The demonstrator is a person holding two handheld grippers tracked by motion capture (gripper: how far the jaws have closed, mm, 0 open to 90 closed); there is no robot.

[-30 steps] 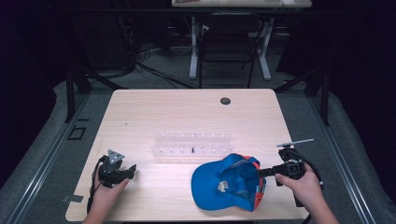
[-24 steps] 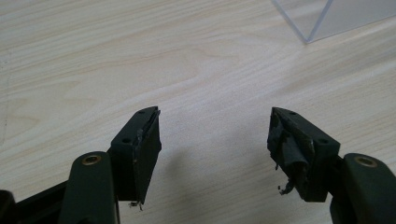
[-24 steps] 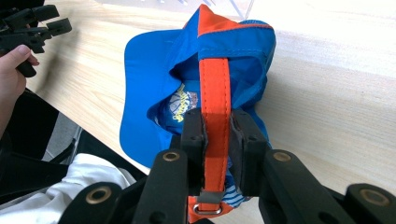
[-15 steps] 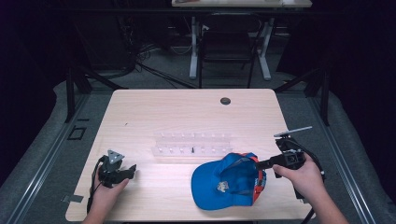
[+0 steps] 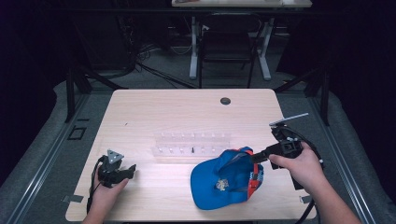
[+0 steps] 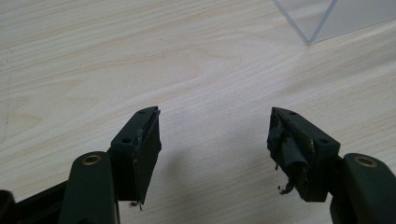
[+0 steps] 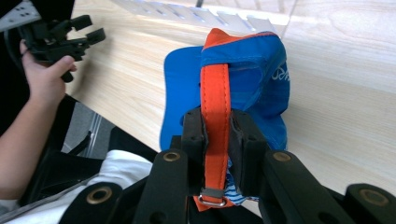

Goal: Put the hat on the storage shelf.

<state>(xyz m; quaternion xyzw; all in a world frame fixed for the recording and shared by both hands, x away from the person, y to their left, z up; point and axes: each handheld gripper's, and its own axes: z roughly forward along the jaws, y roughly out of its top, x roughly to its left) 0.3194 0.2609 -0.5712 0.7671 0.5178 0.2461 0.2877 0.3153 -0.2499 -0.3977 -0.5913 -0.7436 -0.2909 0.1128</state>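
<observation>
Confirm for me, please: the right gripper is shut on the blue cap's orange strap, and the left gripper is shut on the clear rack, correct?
Not quite. The right gripper is indeed shut on the orange strap of the blue cap, but the left gripper is open and holds nothing; the left gripper view shows bare table between its jaws, with the clear rack off to one side.

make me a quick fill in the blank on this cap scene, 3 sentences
1. The right gripper is shut on the cap's ____ strap.
2. The left gripper hovers over the wooden table with its jaws ____.
3. The blue cap lies just in front of a clear ____ rack.

Missing words: orange; open; plastic
</observation>
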